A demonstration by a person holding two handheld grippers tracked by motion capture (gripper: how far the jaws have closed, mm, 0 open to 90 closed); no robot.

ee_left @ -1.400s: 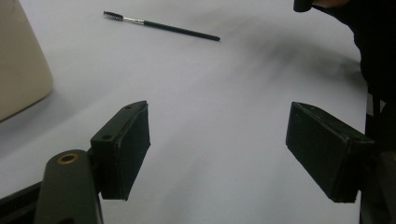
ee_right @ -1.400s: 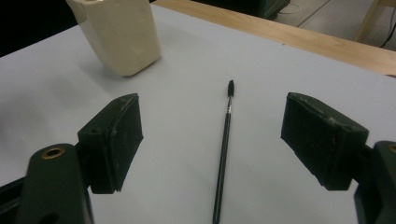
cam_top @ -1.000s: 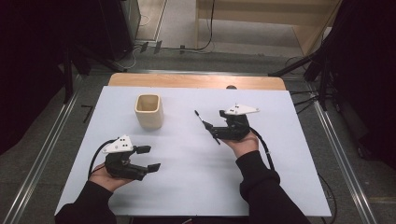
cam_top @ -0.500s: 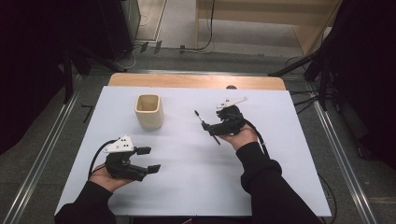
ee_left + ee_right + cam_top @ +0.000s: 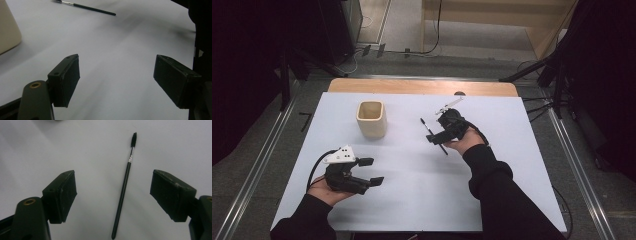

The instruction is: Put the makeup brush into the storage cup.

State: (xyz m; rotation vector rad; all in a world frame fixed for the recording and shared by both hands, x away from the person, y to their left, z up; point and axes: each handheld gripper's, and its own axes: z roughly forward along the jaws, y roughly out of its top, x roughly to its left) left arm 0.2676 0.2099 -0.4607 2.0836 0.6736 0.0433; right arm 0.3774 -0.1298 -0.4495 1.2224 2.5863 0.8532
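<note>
A thin black brush [image 5: 432, 133] [image 5: 124, 185] [image 5: 85, 7] with a small bristle head lies flat on the white table [image 5: 412, 200], right of centre. My right gripper [image 5: 435, 139] [image 5: 113, 195] hangs just above it, tilted down, open, with the handle lying between the two jaws and touching neither. A cream square cup [image 5: 372, 119] [image 5: 7, 27] stands upright left of the brush. Near the front left my left gripper [image 5: 371, 171] [image 5: 116, 80] rests low over bare table, open with nothing between its jaws.
A wooden strip [image 5: 422, 86] runs along the table's far edge. Metal rails [image 5: 257, 165] flank the table on both sides. Grey floor with cables [image 5: 432, 47] lies beyond. Wide bare table surface spreads between the two grippers and toward the front.
My right gripper has moved forward and tilted down over the brush, so the handle now lies between its open jaws. The left gripper has stayed put.
</note>
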